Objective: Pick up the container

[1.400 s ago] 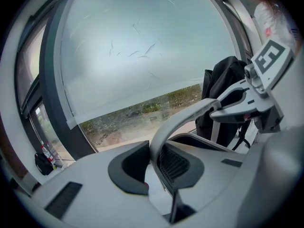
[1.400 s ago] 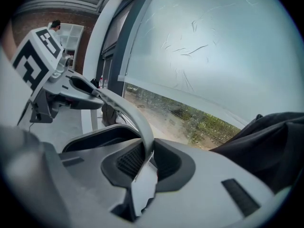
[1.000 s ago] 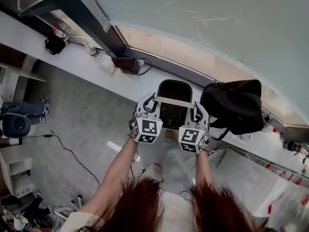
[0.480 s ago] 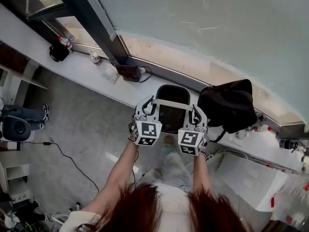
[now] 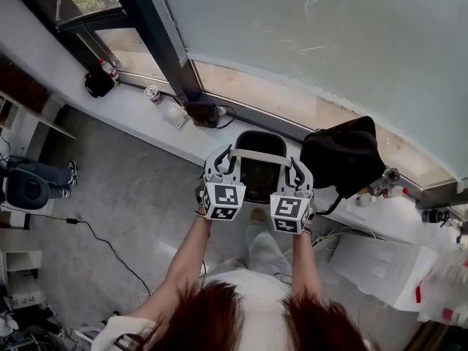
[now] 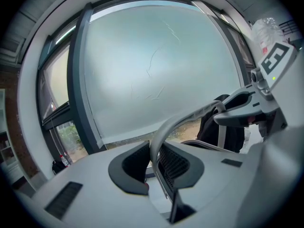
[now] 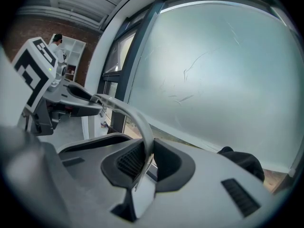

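Head view: the container (image 5: 261,175) hangs over the tabletop's (image 5: 131,112) near edge between left claw (image 5: 223,159) and right claw (image 5: 297,172), its handle (image 5: 259,155) crosswise; left gripper view: jaws clamp the handle's left end; right gripper view: jaws clamp its right end.

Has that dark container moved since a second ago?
Yes, upward it seems: the container keeps its size in the head view, while the black bag beside it has shrunk.
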